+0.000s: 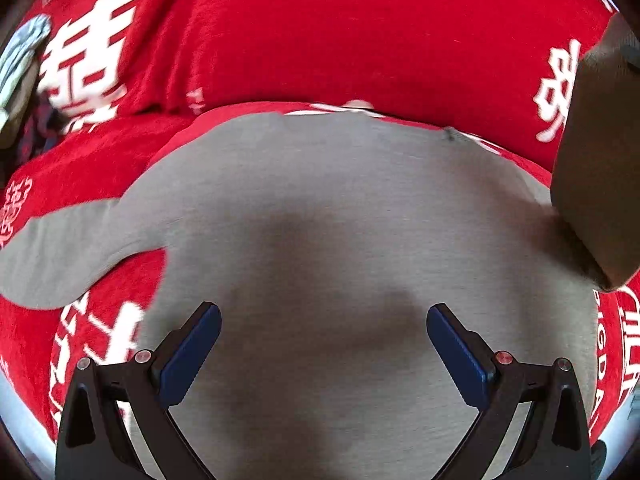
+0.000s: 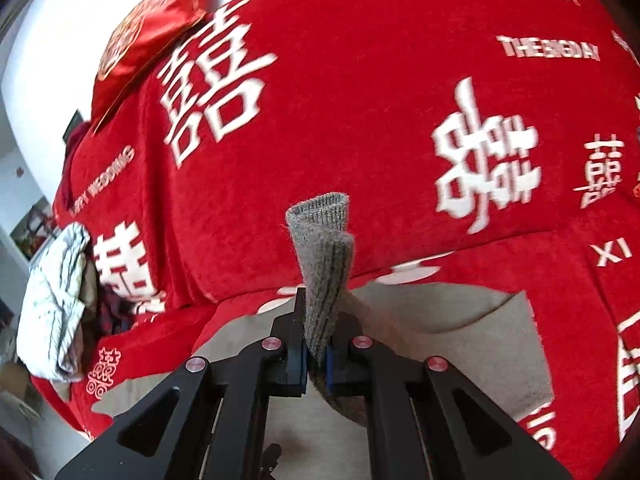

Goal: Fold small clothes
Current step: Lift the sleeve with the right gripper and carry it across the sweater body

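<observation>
A grey garment (image 1: 320,220) lies spread flat on the red blanket (image 1: 320,32), one sleeve stretching to the left. My left gripper (image 1: 323,320) is open and empty just above the garment's middle. My right gripper (image 2: 317,344) is shut on a grey ribbed cuff (image 2: 324,248) of the garment, which stands up between the jaws; the grey garment's body (image 2: 460,340) lies below it. The lifted brownish-grey fold held by the right gripper shows at the right edge of the left wrist view (image 1: 600,168).
The red blanket (image 2: 360,100) with white characters covers a sofa or bed. A pile of pale and dark clothes (image 2: 60,300) lies at the left, also seen in the left wrist view (image 1: 20,64). A red cushion (image 2: 148,36) sits at the back left.
</observation>
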Tool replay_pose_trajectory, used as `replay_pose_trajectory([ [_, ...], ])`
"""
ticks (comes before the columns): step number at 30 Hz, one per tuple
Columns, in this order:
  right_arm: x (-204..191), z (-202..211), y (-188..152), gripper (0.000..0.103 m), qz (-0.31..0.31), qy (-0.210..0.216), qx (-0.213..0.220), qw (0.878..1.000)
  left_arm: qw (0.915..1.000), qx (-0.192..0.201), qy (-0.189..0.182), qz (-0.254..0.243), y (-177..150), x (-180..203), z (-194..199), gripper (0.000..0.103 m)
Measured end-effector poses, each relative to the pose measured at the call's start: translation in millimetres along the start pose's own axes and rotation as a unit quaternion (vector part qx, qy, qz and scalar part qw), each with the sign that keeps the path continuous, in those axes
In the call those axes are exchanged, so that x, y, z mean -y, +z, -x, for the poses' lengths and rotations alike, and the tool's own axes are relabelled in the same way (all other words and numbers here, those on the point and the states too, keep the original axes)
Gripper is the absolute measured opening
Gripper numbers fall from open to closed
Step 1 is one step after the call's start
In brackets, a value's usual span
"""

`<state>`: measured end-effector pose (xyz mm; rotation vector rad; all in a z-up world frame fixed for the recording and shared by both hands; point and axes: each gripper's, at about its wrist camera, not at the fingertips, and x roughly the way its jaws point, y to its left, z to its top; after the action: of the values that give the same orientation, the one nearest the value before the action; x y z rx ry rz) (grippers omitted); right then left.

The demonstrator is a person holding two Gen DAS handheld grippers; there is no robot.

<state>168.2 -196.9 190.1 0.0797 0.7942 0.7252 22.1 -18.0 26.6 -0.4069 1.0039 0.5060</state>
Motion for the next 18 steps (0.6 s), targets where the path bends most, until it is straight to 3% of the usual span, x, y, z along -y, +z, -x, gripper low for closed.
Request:
replay_pose_trajectory([
  [18, -79.3, -58.3, -26.3, 0.006, 0.038, 0.016, -0.044, 0.998, 0.9987, 0.006, 0.002, 0.050, -5.4, -59.1, 9.9, 0.103],
])
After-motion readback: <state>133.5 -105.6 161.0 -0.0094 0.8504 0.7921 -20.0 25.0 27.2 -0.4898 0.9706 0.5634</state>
